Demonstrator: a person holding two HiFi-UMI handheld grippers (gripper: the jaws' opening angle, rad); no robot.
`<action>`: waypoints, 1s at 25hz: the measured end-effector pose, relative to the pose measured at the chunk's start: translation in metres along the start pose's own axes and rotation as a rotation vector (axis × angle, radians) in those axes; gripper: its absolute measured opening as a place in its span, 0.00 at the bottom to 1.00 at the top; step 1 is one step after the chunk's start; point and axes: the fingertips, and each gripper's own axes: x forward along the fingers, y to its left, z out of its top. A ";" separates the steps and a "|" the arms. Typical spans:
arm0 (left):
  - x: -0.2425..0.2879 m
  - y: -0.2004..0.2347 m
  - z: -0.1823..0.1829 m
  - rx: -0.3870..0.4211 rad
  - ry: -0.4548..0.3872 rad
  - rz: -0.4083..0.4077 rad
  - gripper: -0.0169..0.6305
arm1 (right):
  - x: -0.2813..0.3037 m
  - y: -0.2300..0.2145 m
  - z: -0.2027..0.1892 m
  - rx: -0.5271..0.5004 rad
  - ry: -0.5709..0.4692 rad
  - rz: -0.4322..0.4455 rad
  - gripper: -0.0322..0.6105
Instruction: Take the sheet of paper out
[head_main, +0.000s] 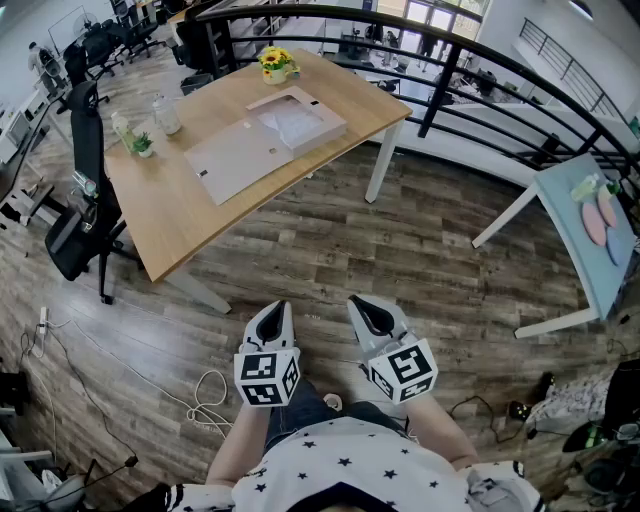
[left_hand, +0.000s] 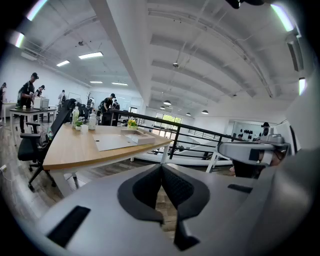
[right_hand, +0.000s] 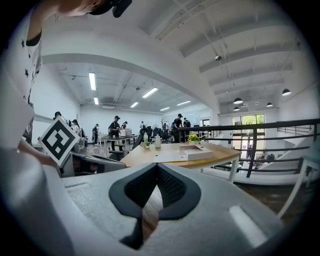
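A shallow open box (head_main: 300, 118) with a white sheet of paper (head_main: 290, 122) in it lies on the wooden table (head_main: 170, 215), far ahead of me. A flat grey lid (head_main: 238, 158) rests beside it. Both grippers hang over the floor near my body, well short of the table. My left gripper (head_main: 278, 308) is shut with nothing in it, and my right gripper (head_main: 362, 303) is likewise shut and empty. The left gripper view shows the pads pressed together (left_hand: 161, 167), the box (left_hand: 140, 137) small beyond them. In the right gripper view the jaws (right_hand: 157, 167) meet below the distant box (right_hand: 197, 152).
On the table stand yellow flowers (head_main: 275, 65), a jar (head_main: 165, 115) and a small plant (head_main: 140, 145). A black office chair (head_main: 85, 200) is at its left end. A black railing (head_main: 480, 60) runs behind. A second table (head_main: 590, 240) is at right; cables (head_main: 205, 400) lie on the floor.
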 end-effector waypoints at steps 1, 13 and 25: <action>-0.013 -0.010 -0.004 0.005 -0.004 -0.003 0.03 | -0.016 0.003 -0.002 -0.005 0.003 -0.002 0.06; -0.091 -0.060 -0.018 0.015 -0.064 0.006 0.03 | -0.108 0.035 -0.009 -0.038 -0.026 0.001 0.06; -0.108 -0.077 -0.018 0.019 -0.091 0.001 0.03 | -0.126 0.043 -0.013 -0.026 -0.035 0.017 0.06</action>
